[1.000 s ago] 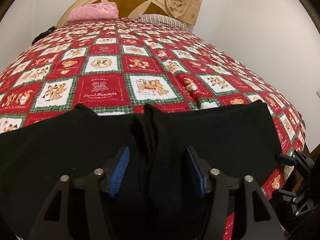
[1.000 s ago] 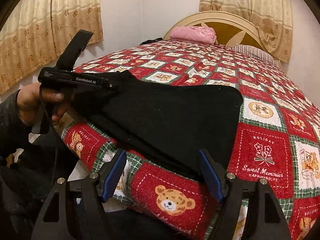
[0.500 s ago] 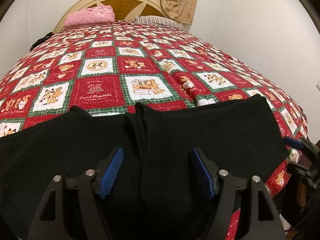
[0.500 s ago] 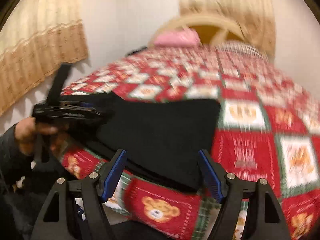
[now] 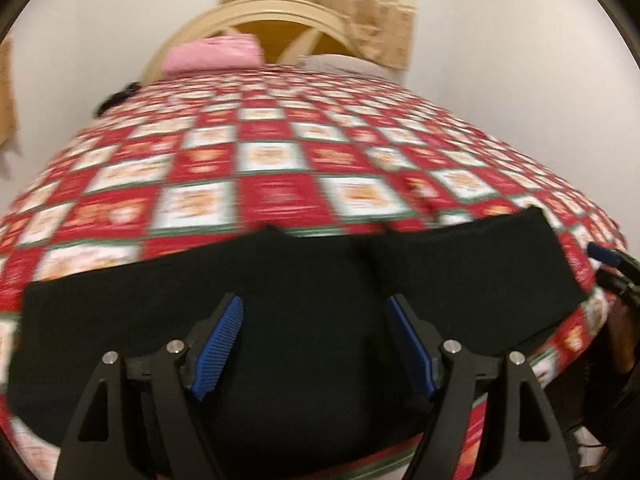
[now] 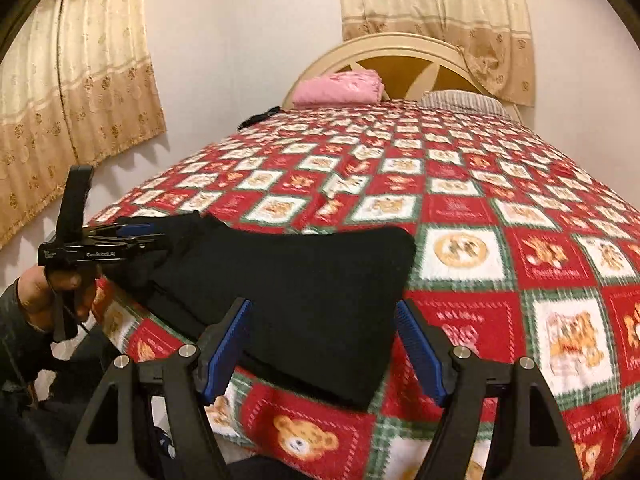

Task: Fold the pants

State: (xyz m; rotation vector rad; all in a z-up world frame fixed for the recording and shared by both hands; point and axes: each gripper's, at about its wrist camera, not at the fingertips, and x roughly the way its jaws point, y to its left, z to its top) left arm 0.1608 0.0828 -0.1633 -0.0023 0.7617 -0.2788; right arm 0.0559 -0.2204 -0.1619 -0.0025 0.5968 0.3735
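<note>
The black pants [image 6: 288,280] lie folded flat across the near edge of the bed [image 6: 460,208], on its red checked quilt. The left gripper [image 5: 316,344] hangs over their middle, jaws spread wide with nothing between them. The right gripper [image 6: 324,348] hovers by the pants' end at the bed's edge, jaws likewise wide apart and gripping nothing.

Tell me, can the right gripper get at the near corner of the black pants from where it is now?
Probably yes. The right gripper is open, and the black pants lie flat on the quilt right ahead, nothing between them. The left gripper is off at the far end.
</note>
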